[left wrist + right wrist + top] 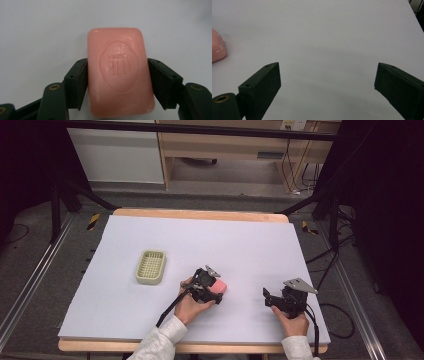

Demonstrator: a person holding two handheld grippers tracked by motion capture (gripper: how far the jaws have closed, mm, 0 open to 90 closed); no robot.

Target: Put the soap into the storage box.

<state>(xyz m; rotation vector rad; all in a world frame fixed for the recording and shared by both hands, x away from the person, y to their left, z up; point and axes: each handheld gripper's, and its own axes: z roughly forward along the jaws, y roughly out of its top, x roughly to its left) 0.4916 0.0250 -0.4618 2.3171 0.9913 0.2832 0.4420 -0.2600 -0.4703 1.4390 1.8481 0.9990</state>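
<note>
The left gripper has its two black jaws pressed against the long sides of a pink bar of soap, one pad on each flank, about halfway along the bar. The soap lies flat on the table, stamped face up, in the middle of the left gripper view; in the high view it sits just right of centre, low in the frame, under the left hand.

It looks like a hard, smooth bar: fairly light, stiff enough not to give under the pads, but slick on its rounded edges, so I'd judge it could squirt out if squeezed near a corner. Gripping across the narrow width at mid-length, as here, seems the safest hold.

The right gripper rests at the lower right of the high view, well apart from the soap, its jaws spread wide over bare white table with nothing between them.

Further out, a pale green soap dish with a slotted floor sits left of centre, apart from the bar.
</note>
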